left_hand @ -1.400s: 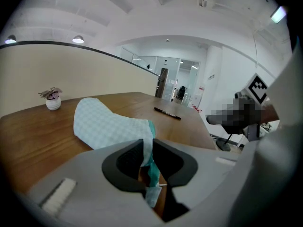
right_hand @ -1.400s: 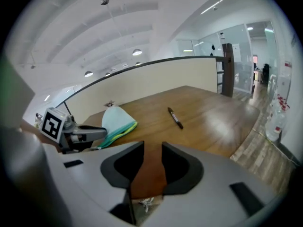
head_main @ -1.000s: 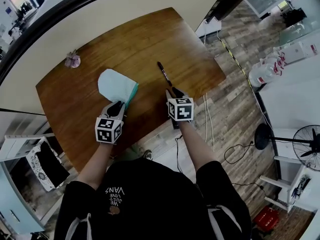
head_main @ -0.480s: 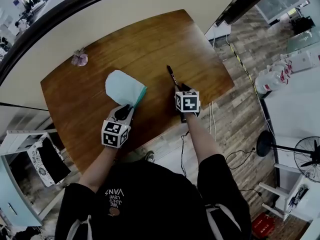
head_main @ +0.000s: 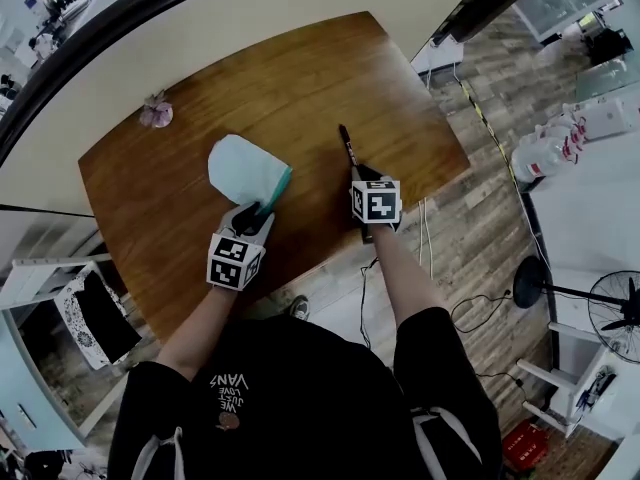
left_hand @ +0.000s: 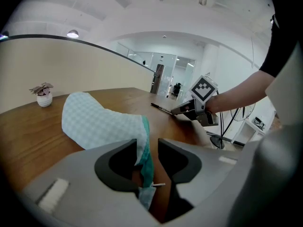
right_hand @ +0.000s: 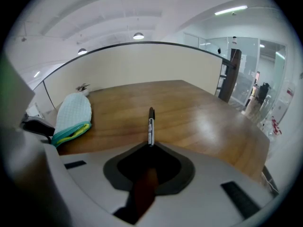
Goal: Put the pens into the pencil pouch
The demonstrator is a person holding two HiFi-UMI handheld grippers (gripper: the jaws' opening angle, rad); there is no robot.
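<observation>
A pale checked pencil pouch with a teal zip edge lies on the wooden table. My left gripper is at the pouch's near, open end. In the left gripper view its jaws have just been opening, and the teal edge hangs loosely between the fingertips of the left gripper. A black pen lies to the right of the pouch, pointing away. My right gripper has just been closing. Its jaws meet on the near end of the pen at the tip of the right gripper.
A small potted plant stands at the table's far left by the curved wall. The table's right edge drops to a wooden floor with cables. A chair stands at the left of the person.
The right gripper has come forward and down onto the pen's near end and closed on it. The left gripper stays at the pouch's edge, with its jaws now spread.
</observation>
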